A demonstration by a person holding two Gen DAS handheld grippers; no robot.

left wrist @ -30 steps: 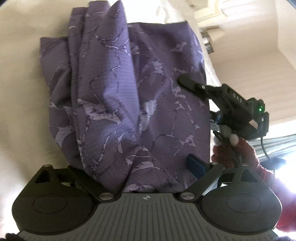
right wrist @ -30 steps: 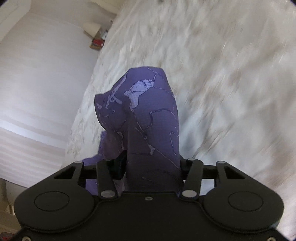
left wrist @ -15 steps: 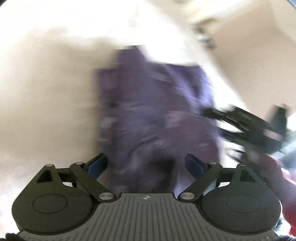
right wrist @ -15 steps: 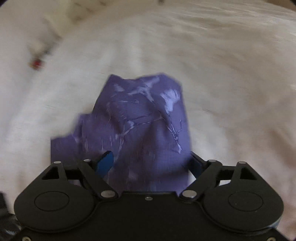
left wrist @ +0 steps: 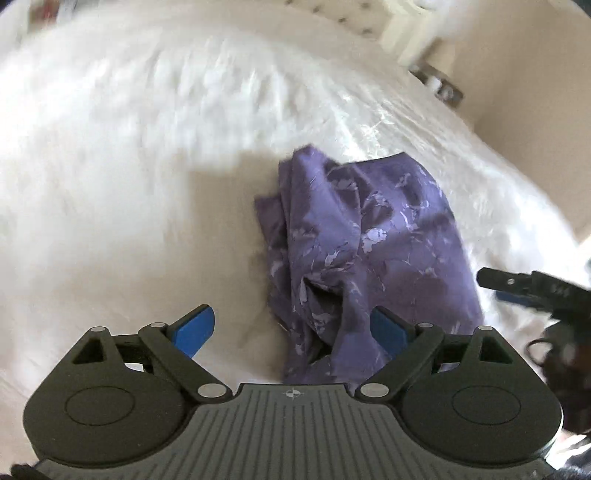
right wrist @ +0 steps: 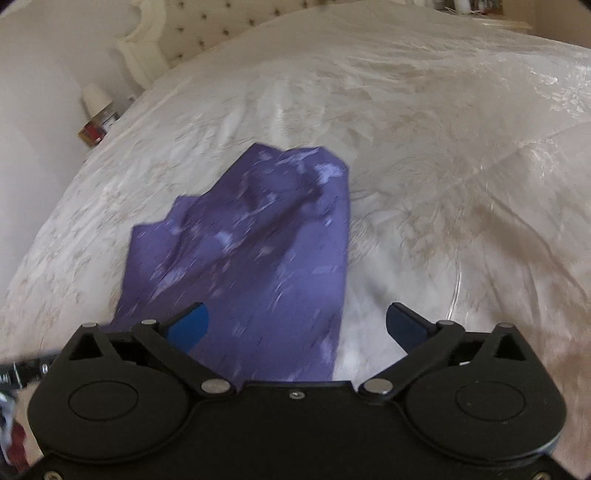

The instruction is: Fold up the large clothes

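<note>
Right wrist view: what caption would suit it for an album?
Open right claw, its jaws just opened, above a rumpled purple garment lying on a white bedspread.

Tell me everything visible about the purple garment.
The purple garment is thin woven-looking cloth, violet with pale marbled markings. It lies in a rumpled, roughly folded heap on the white bedspread, with creases and a raised ridge along one side. Neither gripper's jaws press it; only the bedspread touches it.

Garment (left wrist: 373,254) on bed (left wrist: 129,166) — headboard (right wrist: 229,22) behind
</note>
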